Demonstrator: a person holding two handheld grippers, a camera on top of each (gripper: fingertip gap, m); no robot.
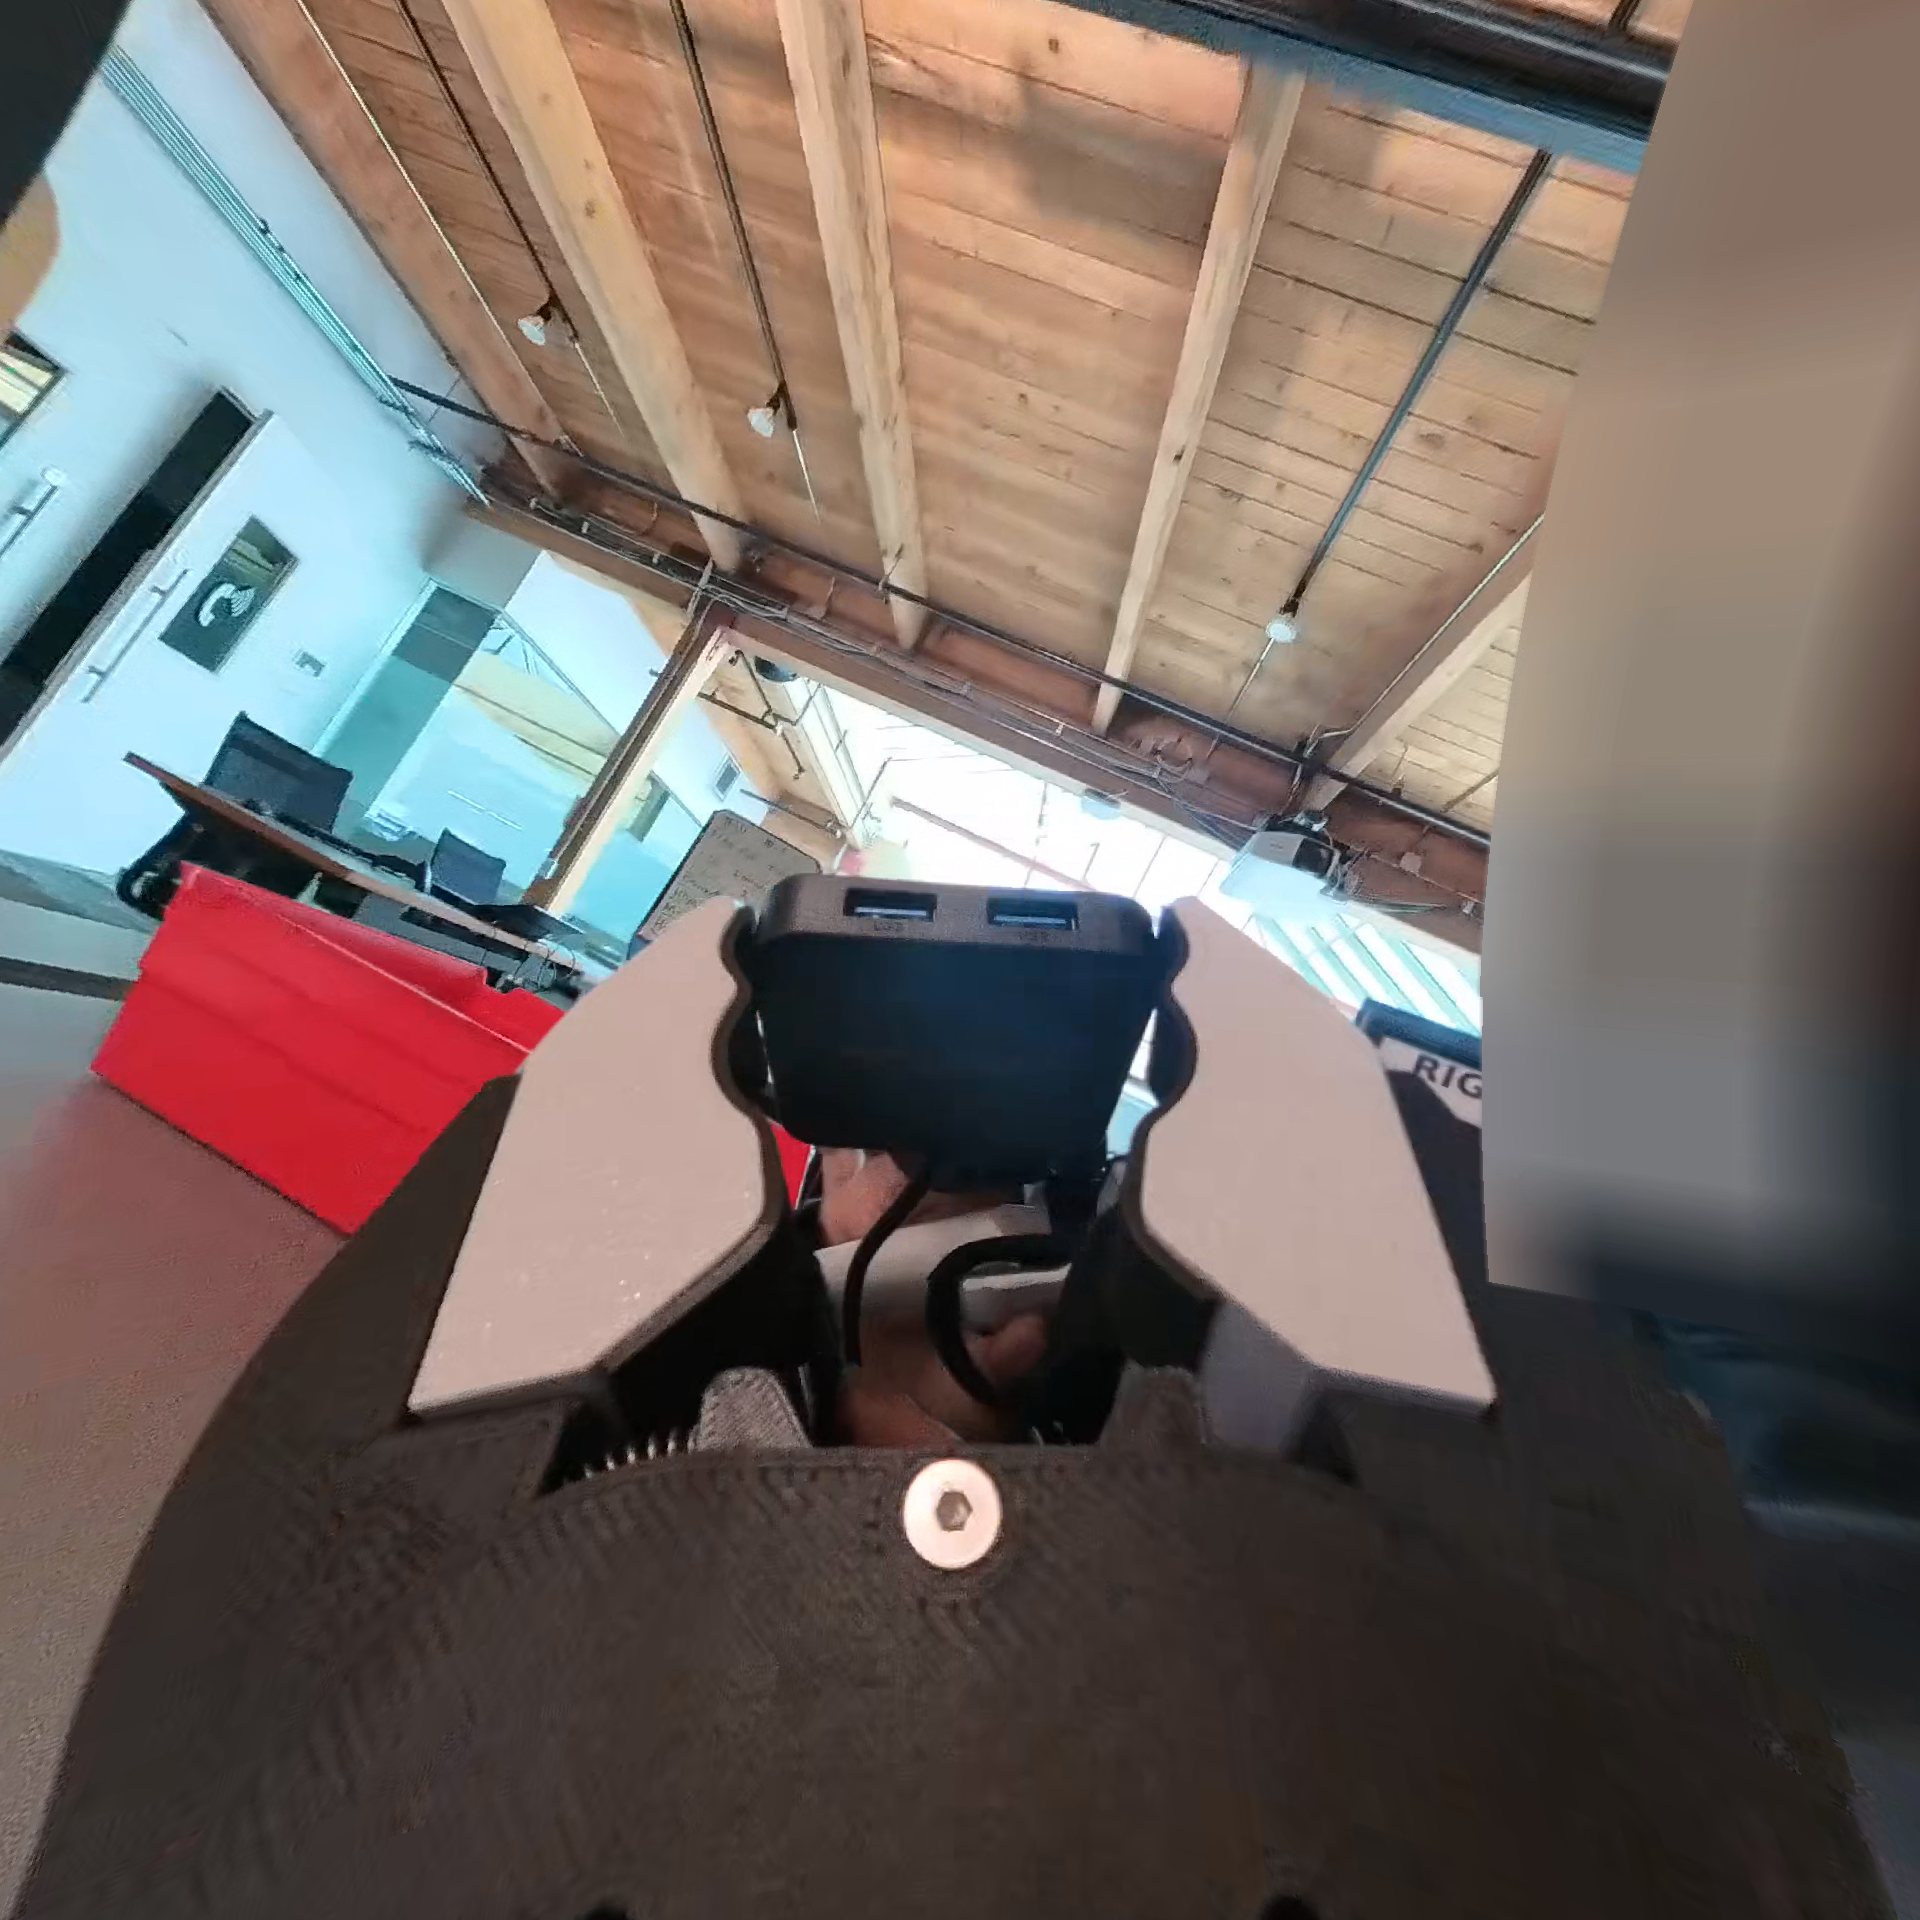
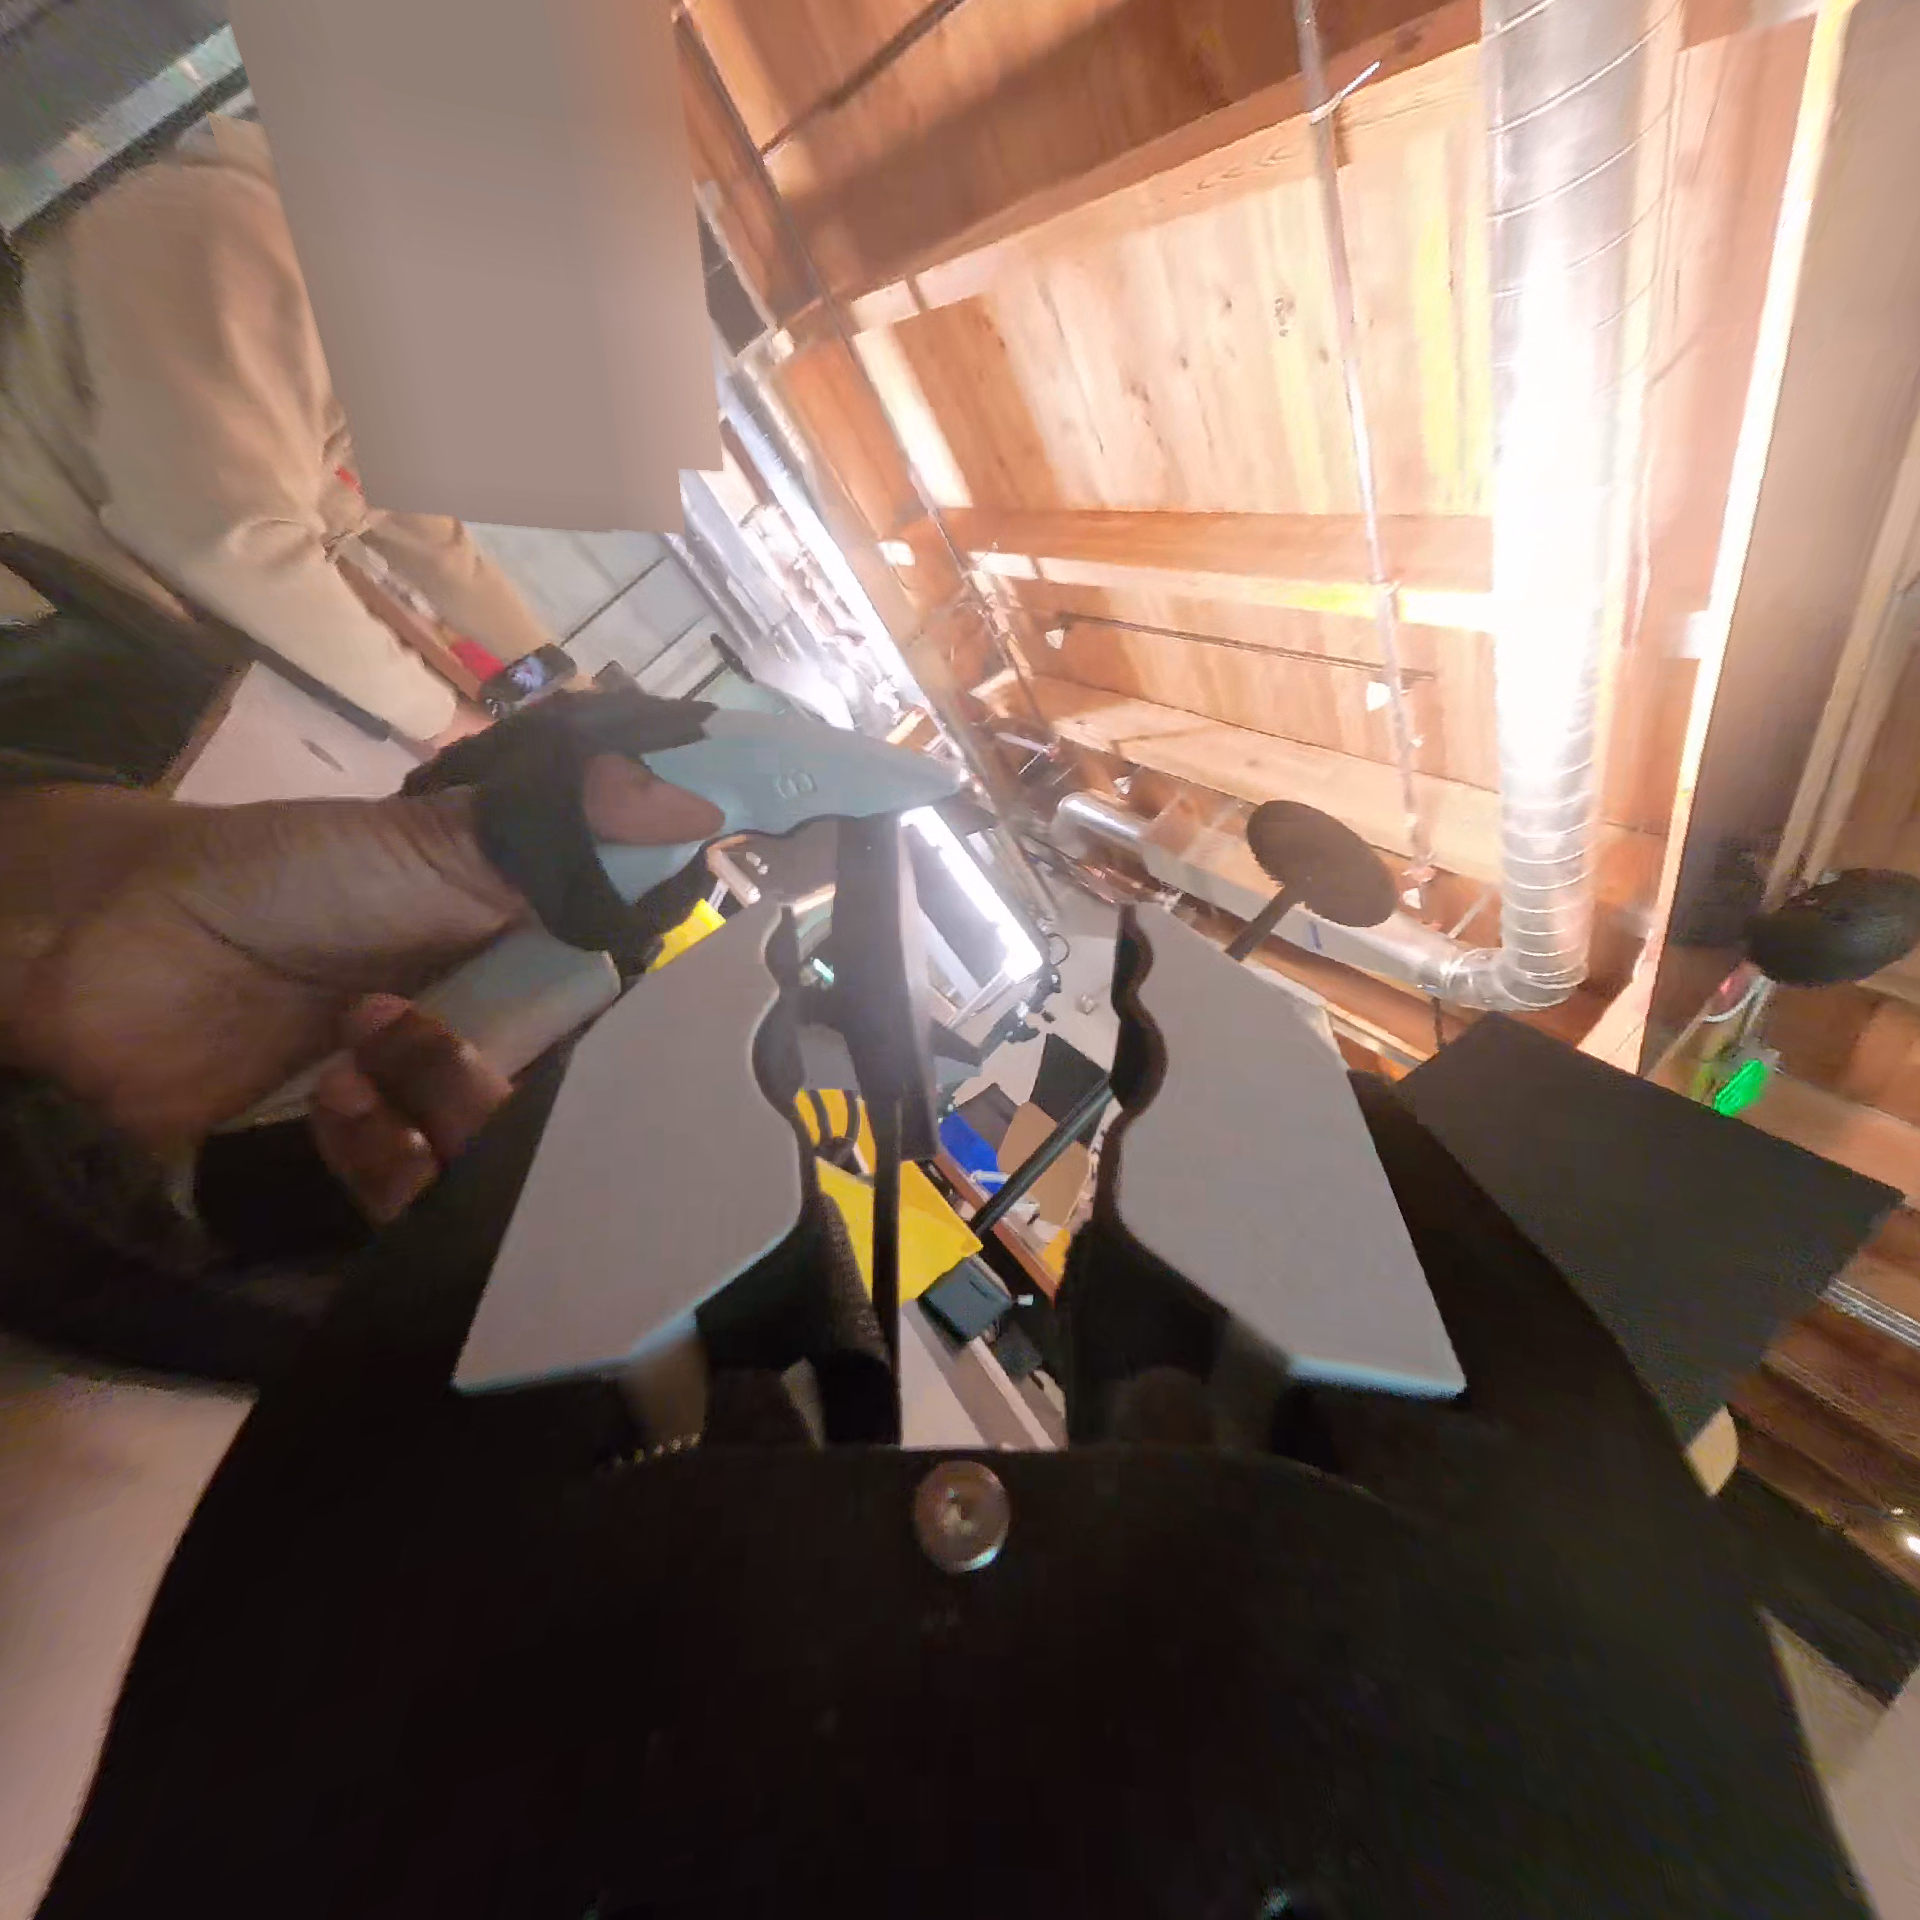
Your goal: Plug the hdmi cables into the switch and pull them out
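We judge the small black plastic switch box (image 1: pixel 951 1023), centre frame, clamped between the left gripper (image 1: pixel 954 935) fingers, light, rigid and smooth, best held by its side edges, while the right gripper (image 2: pixel 951 940) gapes half-open, holding nothing that we can tell, with a thin black cable (image 2: pixel 885 1195) running loose between its fingers.

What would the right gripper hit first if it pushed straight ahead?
Probably the left gripper, which holds the switch edge-on in the gap between the right gripper fingers. Depth is unclear, so the switch may come first.
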